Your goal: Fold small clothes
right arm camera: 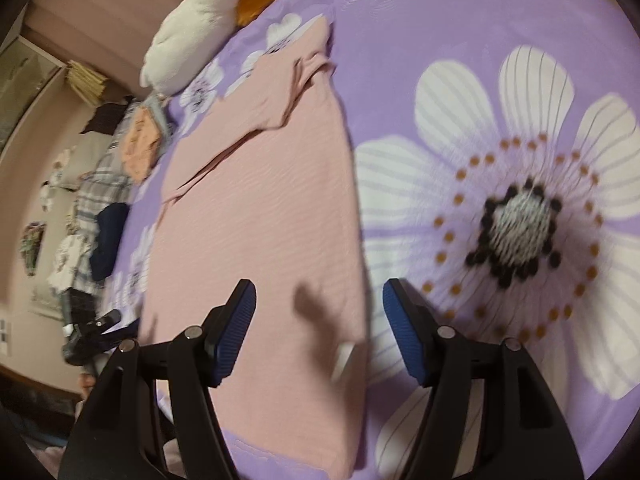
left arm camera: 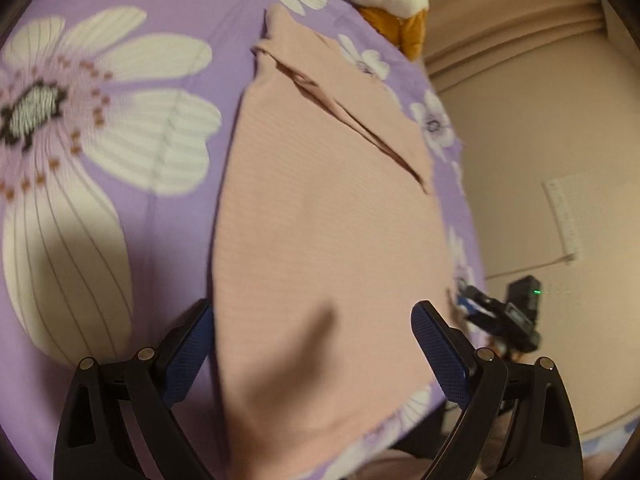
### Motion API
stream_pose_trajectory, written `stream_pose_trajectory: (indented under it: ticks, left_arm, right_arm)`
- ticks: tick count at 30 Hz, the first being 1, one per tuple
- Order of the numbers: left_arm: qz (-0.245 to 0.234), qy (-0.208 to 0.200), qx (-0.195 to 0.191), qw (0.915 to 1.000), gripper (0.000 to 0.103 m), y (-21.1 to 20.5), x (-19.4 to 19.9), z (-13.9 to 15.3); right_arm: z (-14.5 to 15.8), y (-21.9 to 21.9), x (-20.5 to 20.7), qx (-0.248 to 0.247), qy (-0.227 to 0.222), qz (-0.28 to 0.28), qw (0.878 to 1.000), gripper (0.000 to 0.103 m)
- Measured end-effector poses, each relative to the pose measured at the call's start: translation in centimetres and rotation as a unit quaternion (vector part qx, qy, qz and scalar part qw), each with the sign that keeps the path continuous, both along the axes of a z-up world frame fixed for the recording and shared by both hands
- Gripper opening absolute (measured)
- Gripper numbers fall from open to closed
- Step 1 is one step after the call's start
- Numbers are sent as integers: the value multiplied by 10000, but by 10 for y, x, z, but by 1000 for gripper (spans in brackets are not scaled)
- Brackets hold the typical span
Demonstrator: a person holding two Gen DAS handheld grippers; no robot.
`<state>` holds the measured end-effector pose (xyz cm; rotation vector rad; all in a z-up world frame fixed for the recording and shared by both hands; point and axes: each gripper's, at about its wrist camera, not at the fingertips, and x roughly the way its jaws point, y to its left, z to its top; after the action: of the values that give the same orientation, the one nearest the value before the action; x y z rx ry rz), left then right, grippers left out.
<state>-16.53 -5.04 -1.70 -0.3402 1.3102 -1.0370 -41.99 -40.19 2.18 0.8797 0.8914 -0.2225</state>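
Note:
A pink ribbed garment (left arm camera: 320, 216) lies flat on the purple flowered bedsheet (left arm camera: 168, 20), with one side and a sleeve folded in over its body. My left gripper (left arm camera: 312, 308) hovers over the garment's near end, open, with nothing between its blue pads. In the right wrist view the same garment (right arm camera: 260, 208) stretches away from me, and a small white label (right arm camera: 344, 360) shows near its right edge. My right gripper (right arm camera: 319, 286) is open above that edge, pads apart and empty. Each gripper shows in the other's view, the right (left arm camera: 500, 316) and the left (right arm camera: 92, 332), both at the bed's side.
A white and orange plush cushion (right arm camera: 188, 28) lies at the bed's far end. Several other clothes, one checked (right arm camera: 100, 184) and one orange-pink (right arm camera: 140, 144), are heaped along the bed's left side. A white power strip (left arm camera: 564, 216) hangs on the wall beyond the bed's edge.

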Motion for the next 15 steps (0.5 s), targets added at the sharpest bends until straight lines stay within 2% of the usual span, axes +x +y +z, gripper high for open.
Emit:
stream_pose_trajectory:
  ticks: [5,11,12,14,15]
  left_arm:
    - [-108,307,-356,9988,94,4,-9,-2]
    - [-216,169,-300,9992,92,-13,-11,3]
    - [-266,123,-292,9991,79,-20,-11,4]
    - [-293,125,-214,9993,61,-25,-12,2]
    - [-291,140,-153,9994,57,-31,-12,-1]
  right_arm:
    - [-7,2,-11,420,-200,131,9988,67]
    - [-16,6,-9,629,-387,218,9970,67]
    - [-16,7,-7,605,-394,214,9972,66]
    - [-17,7,-2,565,-437,229,9972,60]
    - [-16,9,1,565,-438,226,9972,56]
